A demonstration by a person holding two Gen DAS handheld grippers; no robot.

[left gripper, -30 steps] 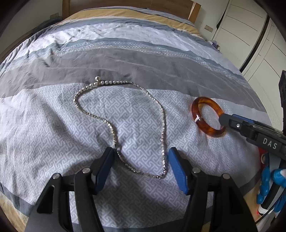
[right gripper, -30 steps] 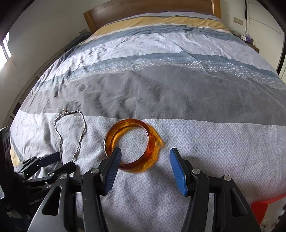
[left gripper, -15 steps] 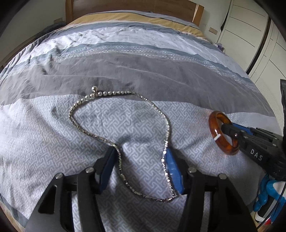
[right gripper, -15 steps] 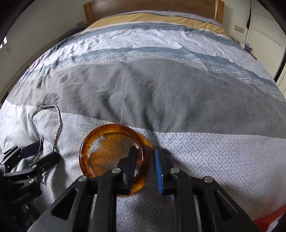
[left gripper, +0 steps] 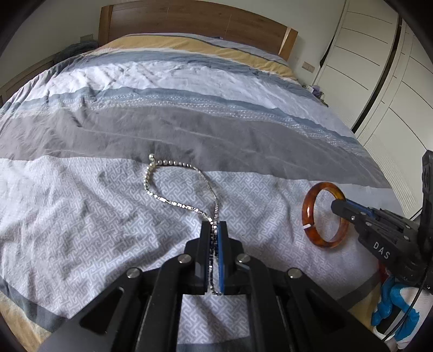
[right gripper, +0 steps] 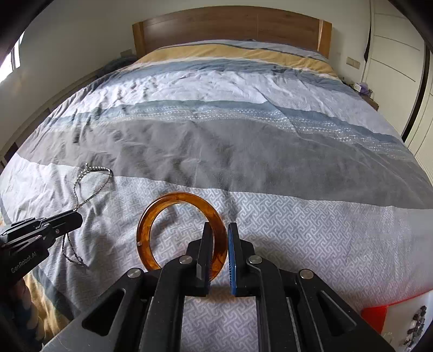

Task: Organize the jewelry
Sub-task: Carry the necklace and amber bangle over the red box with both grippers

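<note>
A silver bead necklace (left gripper: 173, 186) lies on the patterned bedspread; my left gripper (left gripper: 215, 226) is shut on its near strands, and its far loop trails away on the cover. The necklace also shows in the right wrist view (right gripper: 89, 184), running into the left gripper (right gripper: 77, 215). An amber bangle (right gripper: 173, 216) stands tilted up off the cover, with my right gripper (right gripper: 219, 227) shut on its right side. In the left wrist view the bangle (left gripper: 311, 214) is at right, held by the right gripper (left gripper: 338, 207).
The striped bedspread (right gripper: 243, 151) stretches far ahead to a wooden headboard (right gripper: 230, 24). White wardrobe doors (left gripper: 384, 67) stand at right. A red-edged tray (right gripper: 397, 322) with small dark items sits at the near right corner.
Both grippers have closed: the left on the necklace strands, the right on the bangle. The necklace loop has been drawn narrower and the bangle has tipped up off the cover.
</note>
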